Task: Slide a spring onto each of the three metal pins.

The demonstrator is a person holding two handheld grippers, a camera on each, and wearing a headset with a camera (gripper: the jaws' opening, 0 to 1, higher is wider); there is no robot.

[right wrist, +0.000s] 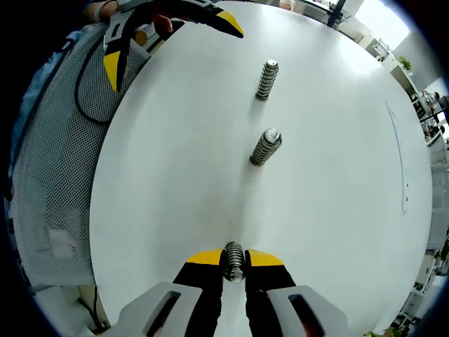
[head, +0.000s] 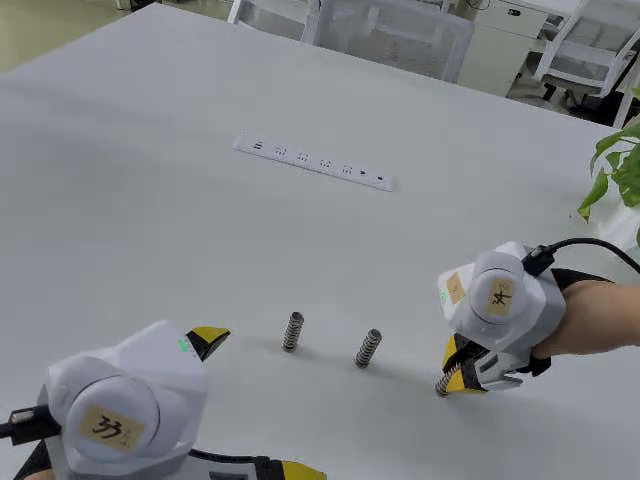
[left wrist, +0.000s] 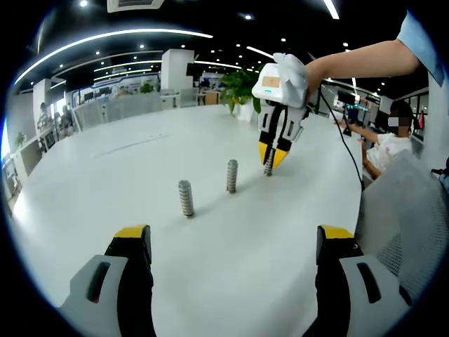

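Observation:
Two metal pins stand upright on the white table, each with a spring around it: one spring on the left, a second spring beside it. My right gripper points down at the table, shut on a third spring whose lower end is at the tabletop. Whether a pin is inside it I cannot tell. My left gripper hangs open near the front edge, short of the springs, with nothing in it.
A white power strip lies across the middle of the table. A green plant leans in at the right edge. Mesh chairs stand beyond the far side. A seated person is to the right.

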